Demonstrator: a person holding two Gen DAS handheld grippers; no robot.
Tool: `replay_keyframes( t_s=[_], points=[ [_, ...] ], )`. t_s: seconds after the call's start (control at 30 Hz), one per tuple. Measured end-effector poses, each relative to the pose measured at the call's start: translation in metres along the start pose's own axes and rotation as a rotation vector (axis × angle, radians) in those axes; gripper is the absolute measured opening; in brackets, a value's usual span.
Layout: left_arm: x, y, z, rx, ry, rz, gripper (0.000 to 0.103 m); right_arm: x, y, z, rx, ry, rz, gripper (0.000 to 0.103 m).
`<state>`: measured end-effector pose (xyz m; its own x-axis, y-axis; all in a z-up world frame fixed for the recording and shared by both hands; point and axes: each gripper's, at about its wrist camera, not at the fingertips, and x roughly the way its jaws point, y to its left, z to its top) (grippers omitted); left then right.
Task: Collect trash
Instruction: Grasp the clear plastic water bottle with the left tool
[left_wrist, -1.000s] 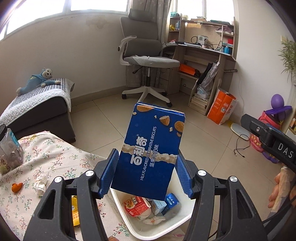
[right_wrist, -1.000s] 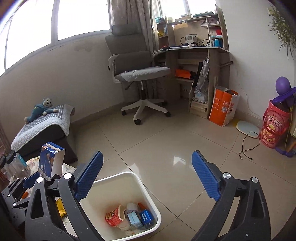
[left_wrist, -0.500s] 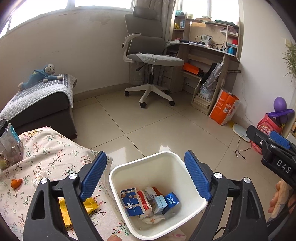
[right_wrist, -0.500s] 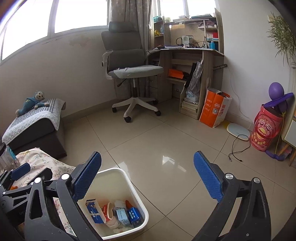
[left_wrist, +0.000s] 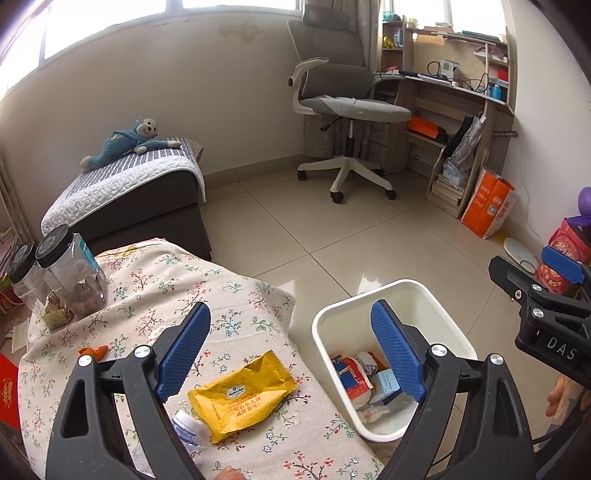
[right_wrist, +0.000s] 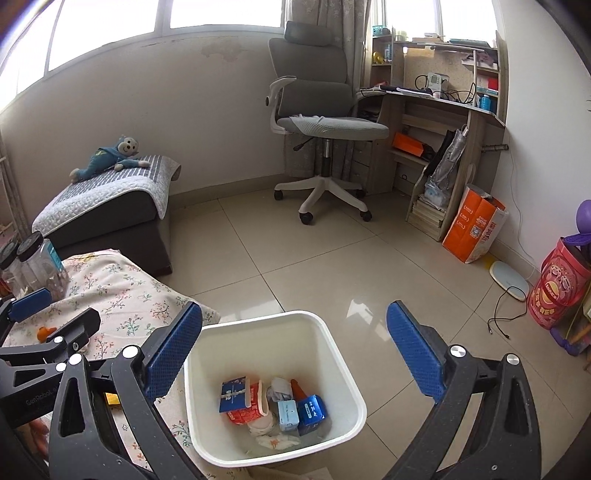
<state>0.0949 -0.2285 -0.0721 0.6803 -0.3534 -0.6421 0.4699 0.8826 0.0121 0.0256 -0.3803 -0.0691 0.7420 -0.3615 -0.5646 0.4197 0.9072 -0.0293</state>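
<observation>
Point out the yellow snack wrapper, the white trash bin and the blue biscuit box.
yellow snack wrapper (left_wrist: 242, 397), left wrist view, middle of its printed face.
white trash bin (right_wrist: 347, 369), right wrist view, right inner wall.
blue biscuit box (right_wrist: 233, 396), right wrist view, its upward face inside the bin.

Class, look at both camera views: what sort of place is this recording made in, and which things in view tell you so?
Most likely a room in a home, a bedroom or study. Signs: a swivel office chair at a cluttered desk with shelves, a plush monkey on a padded bench, and a flowered tablecloth beside a white trash bin.
</observation>
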Motion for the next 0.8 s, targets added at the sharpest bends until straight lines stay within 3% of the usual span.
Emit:
replay_keyframes(
  t_s=[0.13, 0.27, 0.5, 0.57, 0.63, 0.73, 0.77, 0.8],
  points=[
    [0.001, 0.025, -0.011, 0.017, 0.055, 0.041, 0.086, 0.005, 0.026, 0.001, -0.035, 0.039, 0.045, 0.096],
    [0.01, 0.051, -0.027, 0.038, 0.163, 0.063, 0.086, 0.01, 0.05, 0.0, -0.065, 0.075, 0.081, 0.096],
    [0.059, 0.103, -0.085, 0.089, 0.587, 0.015, 0.087, 0.029, 0.075, -0.004, -0.085, 0.173, 0.115, 0.096],
    [0.071, 0.115, -0.106, 0.11, 0.675, 0.027, 0.087, 0.035, 0.084, -0.005, -0.098, 0.199, 0.122, 0.096],
    [0.08, 0.123, -0.124, 0.126, 0.73, 0.039, 0.087, 0.041, 0.096, -0.008, -0.123, 0.223, 0.134, 0.096],
    [0.084, 0.132, -0.144, 0.12, 0.78, -0.004, 0.086, 0.05, 0.119, -0.011, -0.168, 0.261, 0.157, 0.096],
    [0.083, 0.135, -0.149, 0.125, 0.784, -0.013, 0.083, 0.054, 0.128, -0.012, -0.184, 0.273, 0.165, 0.096],
    [0.081, 0.137, -0.154, 0.121, 0.789, -0.039, 0.07, 0.058, 0.137, -0.013, -0.199, 0.284, 0.175, 0.096]
  ],
)
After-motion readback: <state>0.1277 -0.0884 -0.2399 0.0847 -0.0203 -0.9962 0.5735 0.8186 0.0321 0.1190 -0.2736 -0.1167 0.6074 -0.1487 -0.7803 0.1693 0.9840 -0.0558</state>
